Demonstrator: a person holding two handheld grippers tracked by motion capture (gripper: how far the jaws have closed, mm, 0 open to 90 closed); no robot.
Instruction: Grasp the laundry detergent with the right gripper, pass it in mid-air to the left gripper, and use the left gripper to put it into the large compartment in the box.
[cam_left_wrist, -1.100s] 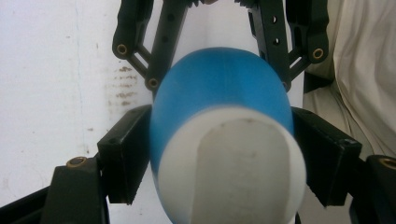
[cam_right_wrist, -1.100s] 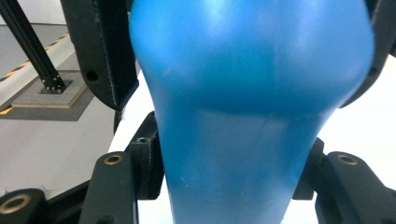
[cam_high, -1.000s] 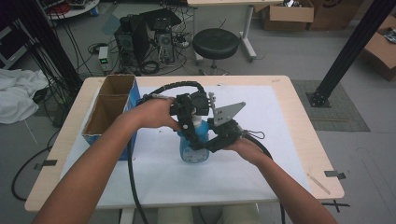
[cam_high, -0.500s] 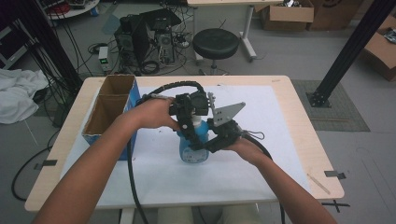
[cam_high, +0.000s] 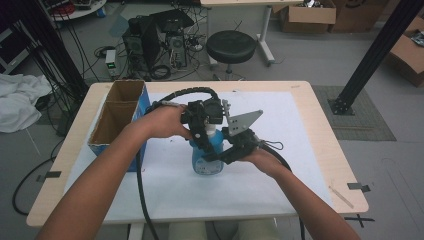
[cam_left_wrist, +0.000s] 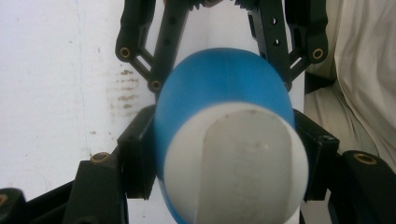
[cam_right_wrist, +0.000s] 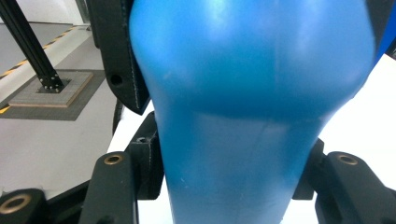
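The blue bottle (cam_high: 206, 152) stands upright on the table (cam_high: 320, 150), its white cap between the left gripper (cam_left_wrist: 224, 154) jaws, just closed on it, its body clamped in the right gripper (cam_right_wrist: 233, 172) jaws (smooth plastic, likely slippery and squeezable, best held at the waist).

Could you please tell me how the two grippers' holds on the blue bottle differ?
The left gripper clamps the white cap from above; the right gripper clamps the blue bottle at its body, from the side. The left gripper's jaws have just been closing on it. Both are shut on it.
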